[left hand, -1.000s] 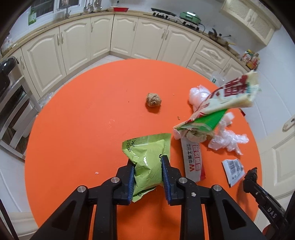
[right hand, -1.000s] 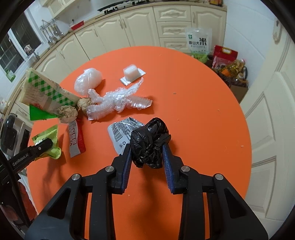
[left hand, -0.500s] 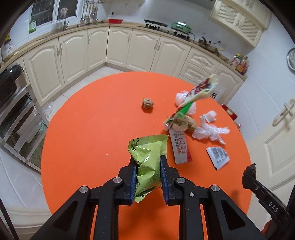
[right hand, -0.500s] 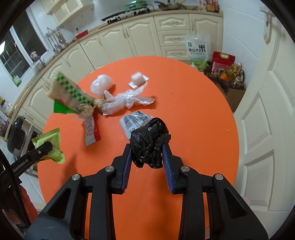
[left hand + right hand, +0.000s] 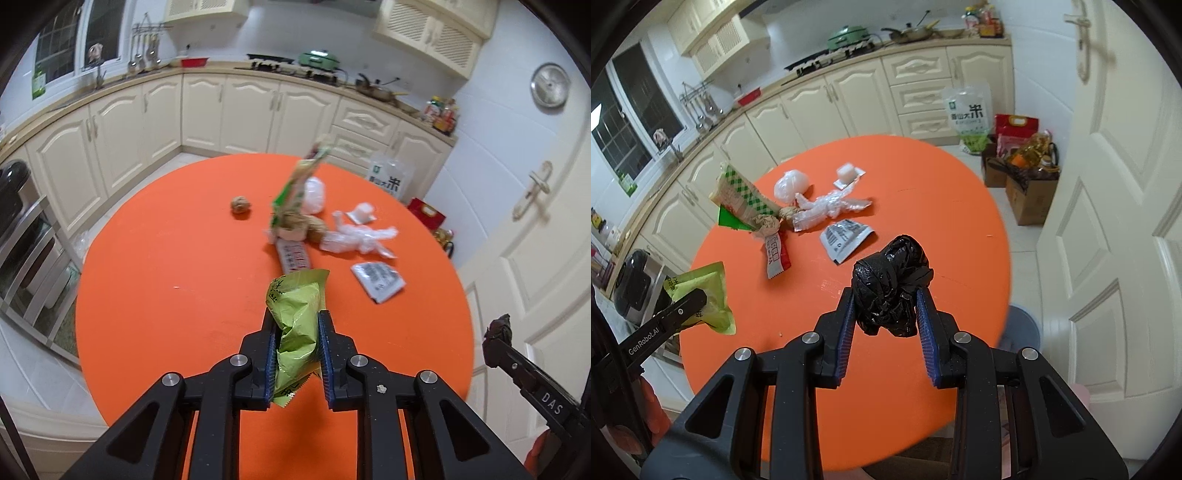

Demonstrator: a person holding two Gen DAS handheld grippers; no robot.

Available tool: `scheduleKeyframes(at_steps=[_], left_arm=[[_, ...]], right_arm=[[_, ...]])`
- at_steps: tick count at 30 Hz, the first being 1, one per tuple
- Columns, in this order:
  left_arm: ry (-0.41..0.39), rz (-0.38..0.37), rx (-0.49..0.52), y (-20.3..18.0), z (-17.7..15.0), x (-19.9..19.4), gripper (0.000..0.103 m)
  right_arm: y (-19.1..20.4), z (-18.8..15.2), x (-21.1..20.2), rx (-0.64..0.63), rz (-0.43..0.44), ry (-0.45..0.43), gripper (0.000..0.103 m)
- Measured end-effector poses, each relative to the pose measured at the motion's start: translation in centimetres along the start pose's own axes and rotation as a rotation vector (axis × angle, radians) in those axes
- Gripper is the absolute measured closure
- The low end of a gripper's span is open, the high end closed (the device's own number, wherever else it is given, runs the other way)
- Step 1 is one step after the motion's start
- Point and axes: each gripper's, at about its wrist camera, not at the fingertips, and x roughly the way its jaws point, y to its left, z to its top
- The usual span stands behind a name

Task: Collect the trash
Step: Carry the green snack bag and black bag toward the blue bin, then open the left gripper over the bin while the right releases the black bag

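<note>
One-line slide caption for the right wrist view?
Right hand-held gripper clamps a crumpled black plastic bag above the round orange table strewn with wrappers.

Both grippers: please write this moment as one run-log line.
left gripper: shut on crumpled green snack wrapper, jaws just closing | right gripper: shut on balled black plastic bag | both above round orange table

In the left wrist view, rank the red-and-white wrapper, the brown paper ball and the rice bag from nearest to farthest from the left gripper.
1. Red-and-white wrapper, on the table just beyond the left gripper.
2. Brown paper ball, alone, further up and left.
3. Rice bag, off the table, by the cabinets.
</note>
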Motion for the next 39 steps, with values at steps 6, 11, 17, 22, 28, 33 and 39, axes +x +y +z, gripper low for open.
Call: scheduleKeyframes(at_steps=[6, 11, 17, 22, 28, 33, 39], left_arm=[[0.001, -0.036, 0.067, -3.7, -0.7, -0.5, 0.087], [0.039, -0.096, 0.145, -8.3, -1.3, 0.7, 0.087], [0.099, -0.163, 0.245, -13.9, -1.8, 2.9, 0.087], [0.141, -0.217, 0.316, -18.3, -1.9, 5.1, 0.087], [0.197, -0.259, 0.399, -23.7, -2.2, 9.3, 0.087], [0.239, -0.247, 0.446, -27.2, -2.3, 12.8, 0.087], [0.269, -0.237, 0.473, -30.4, -2.4, 16.2, 0.086]], right_arm=[[-3.1, -0.9, -2.2, 0.050, -0.020, -0.031, 0.072], [-6.6, -1.5, -3.6, 0.116, -0.058, -0.048, 0.072], [-12.0, -2.3, -5.2, 0.213, -0.138, -0.060, 0.072], [-16.1, -2.9, -6.1, 0.284, -0.190, -0.057, 0.072], [-19.7, -3.2, -6.4, 0.335, -0.227, -0.044, 0.072], [-21.8, -3.1, -5.4, 0.365, -0.234, -0.019, 0.072], [-24.0, -3.1, -4.3, 0.395, -0.236, 0.004, 0.072]])
